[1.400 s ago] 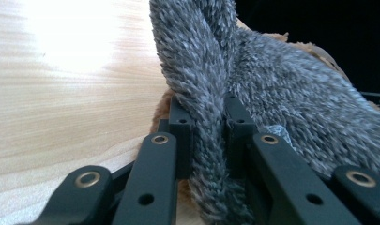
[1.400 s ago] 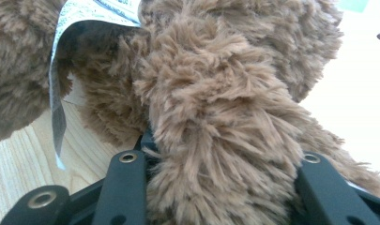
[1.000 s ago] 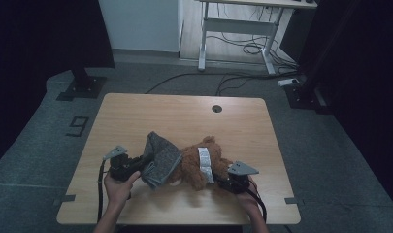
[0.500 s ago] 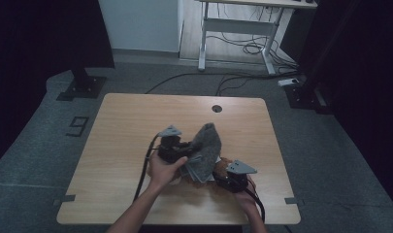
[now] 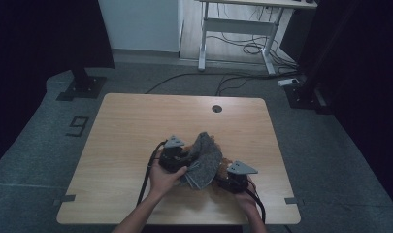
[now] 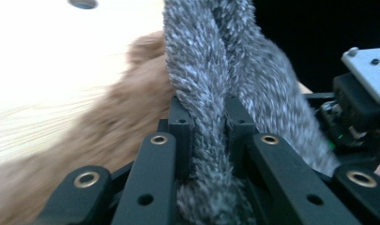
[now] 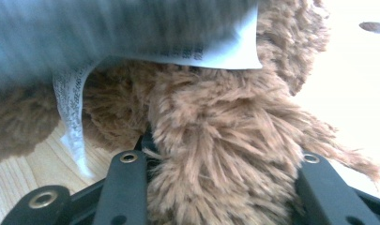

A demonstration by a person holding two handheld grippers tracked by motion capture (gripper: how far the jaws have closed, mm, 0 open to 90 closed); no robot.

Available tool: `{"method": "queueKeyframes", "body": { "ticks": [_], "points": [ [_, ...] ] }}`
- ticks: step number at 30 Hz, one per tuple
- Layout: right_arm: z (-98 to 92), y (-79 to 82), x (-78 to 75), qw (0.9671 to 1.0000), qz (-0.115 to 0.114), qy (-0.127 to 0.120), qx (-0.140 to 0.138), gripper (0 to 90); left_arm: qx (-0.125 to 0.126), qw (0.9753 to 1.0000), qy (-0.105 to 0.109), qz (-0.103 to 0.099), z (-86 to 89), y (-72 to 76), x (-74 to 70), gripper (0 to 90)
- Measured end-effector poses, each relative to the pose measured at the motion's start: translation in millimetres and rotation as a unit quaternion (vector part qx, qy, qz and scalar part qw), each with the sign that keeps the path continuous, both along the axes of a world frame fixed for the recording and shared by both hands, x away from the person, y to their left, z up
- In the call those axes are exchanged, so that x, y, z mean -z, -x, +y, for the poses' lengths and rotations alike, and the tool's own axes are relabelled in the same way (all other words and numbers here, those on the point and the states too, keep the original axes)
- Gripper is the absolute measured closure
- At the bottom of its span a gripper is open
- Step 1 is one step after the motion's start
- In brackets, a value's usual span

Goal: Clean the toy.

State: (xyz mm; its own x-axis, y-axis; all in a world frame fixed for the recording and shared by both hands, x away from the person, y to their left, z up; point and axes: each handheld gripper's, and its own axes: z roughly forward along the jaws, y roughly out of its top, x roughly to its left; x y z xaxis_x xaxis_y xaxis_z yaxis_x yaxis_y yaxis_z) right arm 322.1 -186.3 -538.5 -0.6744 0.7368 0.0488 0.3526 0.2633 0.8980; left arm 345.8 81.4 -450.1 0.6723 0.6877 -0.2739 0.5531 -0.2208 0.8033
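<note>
while the left gripper (image 6: 204, 140) pinches a fold of grey cloth (image 6: 201, 84), the right gripper (image 7: 220, 164) clamps the brown plush toy (image 7: 216, 122).

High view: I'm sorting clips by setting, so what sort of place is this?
Probably a lab or recording studio: a lone wooden table, black curtains at the sides, and loose cables under a desk behind.
</note>
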Motion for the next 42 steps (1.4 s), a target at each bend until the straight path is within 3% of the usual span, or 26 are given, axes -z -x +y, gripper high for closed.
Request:
{"method": "queueKeyframes", "body": {
  "ticks": [3,6,9,13,21,31,36,39,42],
  "points": [
    [-0.1,0.1,0.1,1.0000,0.001,0.000,0.002,57.2,-0.019,0.9998,0.005,0.004,25.2,4.2,3.2,77.1],
    [-0.2,0.1,0.5,1.0000,0.002,-0.001,0.003,57.4,-0.036,0.9988,0.028,0.015,53.8,9.4,9.4,76.7],
    [1.1,0.9,1.0,1.0000,-0.002,-0.001,0.010,57.6,-0.043,0.9978,0.047,0.018,69.9,15.7,14.3,76.5],
    [2.4,1.5,1.6,0.9998,-0.005,0.000,0.017,58.0,-0.045,0.9970,0.060,0.018,80.7,22.5,19.3,76.7],
    [1.5,1.8,2.5,0.9998,-0.003,-0.003,0.017,58.2,-0.049,0.9963,0.068,0.019,98.4,28.3,25.9,77.3],
    [0.7,1.6,2.1,0.9999,0.001,-0.003,0.015,58.3,-0.078,0.9953,0.051,0.027,124.6,28.9,35.1,77.7],
    [0.1,1.4,2.5,0.9999,0.002,-0.004,0.015,58.3,-0.087,0.9937,0.046,0.053,133.1,23.5,47.7,77.6],
    [0.1,1.1,2.5,0.9999,0.002,-0.004,0.015,58.3,-0.092,0.9939,0.030,0.052,132.4,21.3,51.7,77.7],
    [-0.6,1.2,2.2,0.9999,0.004,-0.003,0.016,58.3,-0.096,0.9929,0.021,0.068,135.1,14.6,59.1,77.6]
  ]
}}
